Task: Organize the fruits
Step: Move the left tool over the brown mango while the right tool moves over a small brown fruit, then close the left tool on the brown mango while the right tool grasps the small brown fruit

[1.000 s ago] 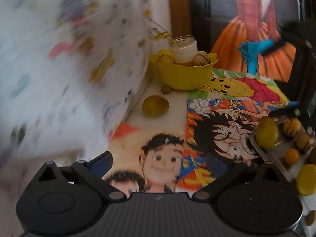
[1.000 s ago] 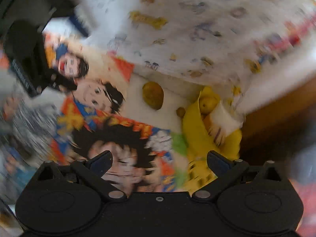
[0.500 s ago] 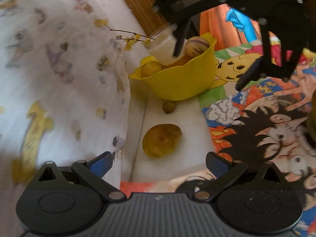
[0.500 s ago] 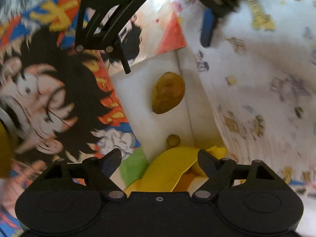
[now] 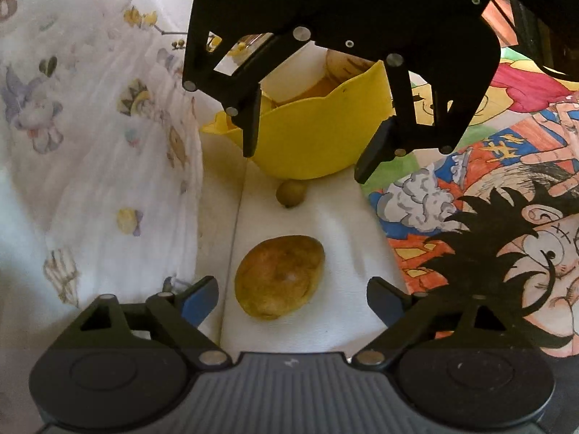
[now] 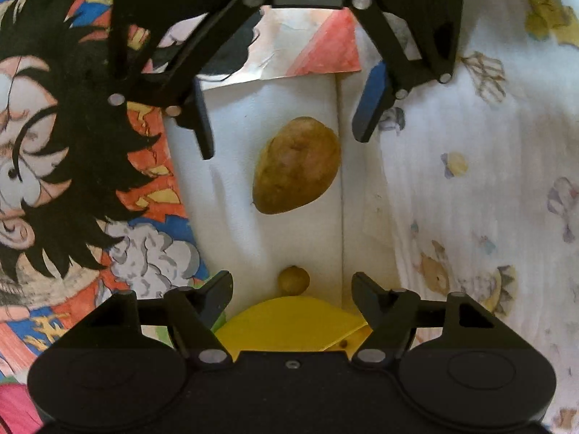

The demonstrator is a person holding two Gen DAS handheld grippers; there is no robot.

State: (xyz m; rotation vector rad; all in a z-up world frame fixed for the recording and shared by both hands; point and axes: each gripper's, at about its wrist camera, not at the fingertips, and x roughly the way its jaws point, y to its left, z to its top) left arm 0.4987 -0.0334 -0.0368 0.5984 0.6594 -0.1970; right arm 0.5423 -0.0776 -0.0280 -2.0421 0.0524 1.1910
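Observation:
A large yellow-brown fruit (image 5: 279, 277) (image 6: 296, 165) lies on a white surface. A small round brownish fruit (image 5: 290, 192) (image 6: 293, 279) lies beside the yellow bowl (image 5: 311, 137) (image 6: 289, 322), which holds fruit. My left gripper (image 5: 292, 298) is open, its blue-padded fingers on either side of the large fruit, just short of it. My right gripper (image 6: 292, 294) is open above the small fruit and the bowl's edge. The two grippers face each other; the right gripper (image 5: 307, 159) shows in the left wrist view and the left gripper (image 6: 286, 126) in the right wrist view.
A white cloth with cartoon prints (image 5: 94, 137) (image 6: 470, 181) rises beside the white strip. Colourful cartoon drawings (image 5: 488, 235) (image 6: 72, 144) cover the surface on the other side. A pale container (image 5: 340, 68) stands inside the bowl.
Both grippers have swung in over the two loose fruits from opposite sides. The left gripper has come closer to the large fruit. The right gripper has dropped nearer the small fruit.

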